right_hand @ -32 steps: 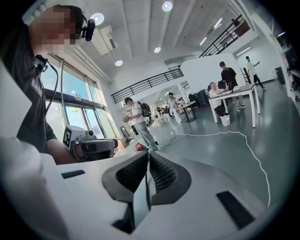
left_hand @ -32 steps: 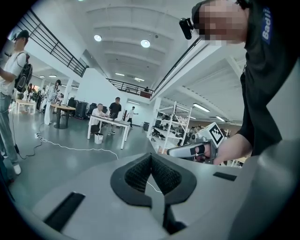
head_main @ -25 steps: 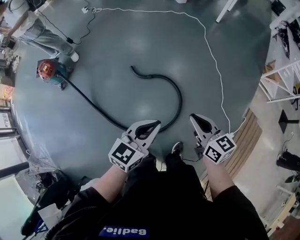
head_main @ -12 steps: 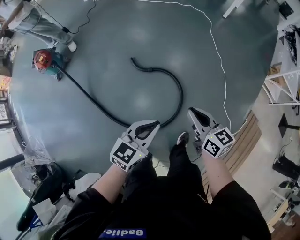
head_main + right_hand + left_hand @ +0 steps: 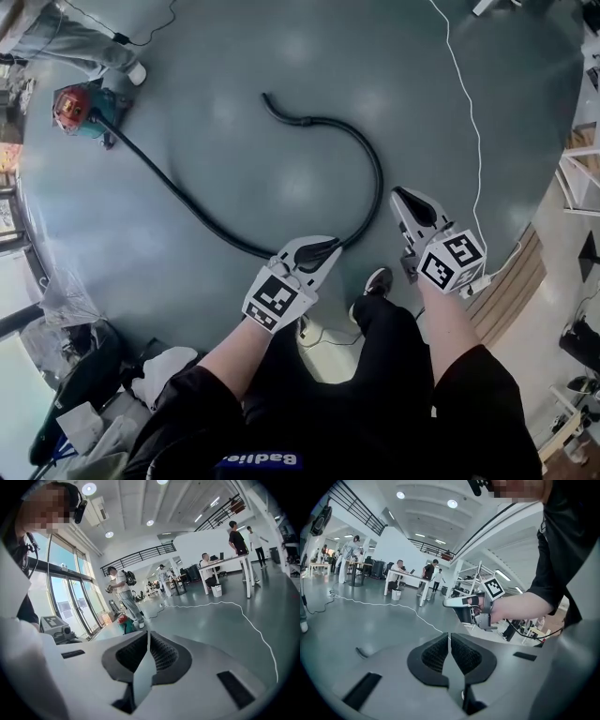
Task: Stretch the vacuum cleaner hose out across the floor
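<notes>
A long black vacuum hose (image 5: pixel 187 208) runs from the red and teal vacuum cleaner (image 5: pixel 75 111) at the upper left down to the floor in front of me. There it curls back in a hook and ends at a free tip (image 5: pixel 269 99). My left gripper (image 5: pixel 332 249) is shut and empty, its tip just above the hose's near bend. To the right of the curl, my right gripper (image 5: pixel 397 194) is shut and empty too. In the left gripper view the jaws (image 5: pixel 450 637) meet edge to edge. The right gripper view shows closed jaws (image 5: pixel 148 637) and the vacuum cleaner (image 5: pixel 125 625) far off.
A thin white cable (image 5: pixel 469 112) snakes over the grey floor on the right. Someone's legs (image 5: pixel 75 42) stand by the vacuum. Wooden slats (image 5: pixel 511 281) lie at the right, bags and clutter (image 5: pixel 84 375) at the lower left. My shoe (image 5: pixel 378 281) is between the grippers.
Both grippers have sunk toward the floor and shifted a little right in the head view. The left tip now sits closer to the hose's near bend. The hose has not moved.
</notes>
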Tool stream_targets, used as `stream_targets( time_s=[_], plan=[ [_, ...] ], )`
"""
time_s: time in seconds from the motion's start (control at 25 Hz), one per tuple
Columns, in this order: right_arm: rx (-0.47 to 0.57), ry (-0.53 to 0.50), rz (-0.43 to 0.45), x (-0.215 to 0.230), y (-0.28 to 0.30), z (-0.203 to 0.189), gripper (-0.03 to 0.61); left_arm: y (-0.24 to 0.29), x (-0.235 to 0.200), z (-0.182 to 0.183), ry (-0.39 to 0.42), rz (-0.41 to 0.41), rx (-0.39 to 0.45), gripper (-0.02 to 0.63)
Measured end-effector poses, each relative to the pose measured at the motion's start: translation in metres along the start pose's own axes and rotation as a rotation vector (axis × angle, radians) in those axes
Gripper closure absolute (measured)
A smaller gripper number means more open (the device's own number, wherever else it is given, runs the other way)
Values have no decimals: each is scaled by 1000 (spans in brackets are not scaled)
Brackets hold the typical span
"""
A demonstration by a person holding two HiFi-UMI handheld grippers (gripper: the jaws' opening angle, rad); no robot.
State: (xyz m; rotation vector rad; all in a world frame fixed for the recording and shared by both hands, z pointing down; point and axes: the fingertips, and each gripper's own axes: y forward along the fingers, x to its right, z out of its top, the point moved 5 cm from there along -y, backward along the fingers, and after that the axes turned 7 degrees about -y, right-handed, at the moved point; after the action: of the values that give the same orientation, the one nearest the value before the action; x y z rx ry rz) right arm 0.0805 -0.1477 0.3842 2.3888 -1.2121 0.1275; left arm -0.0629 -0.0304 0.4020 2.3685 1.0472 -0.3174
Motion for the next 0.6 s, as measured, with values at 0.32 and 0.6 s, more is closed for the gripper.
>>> stream_targets(
  time_s=[0.32, 0.6],
  plan=[
    [-53, -37, 18, 94, 68, -134, 537, 90, -91, -127, 9, 25, -23, 604],
    [-133, -119, 48, 177, 116, -255, 509, 179, -148, -256, 73, 6, -110, 603]
  ],
)
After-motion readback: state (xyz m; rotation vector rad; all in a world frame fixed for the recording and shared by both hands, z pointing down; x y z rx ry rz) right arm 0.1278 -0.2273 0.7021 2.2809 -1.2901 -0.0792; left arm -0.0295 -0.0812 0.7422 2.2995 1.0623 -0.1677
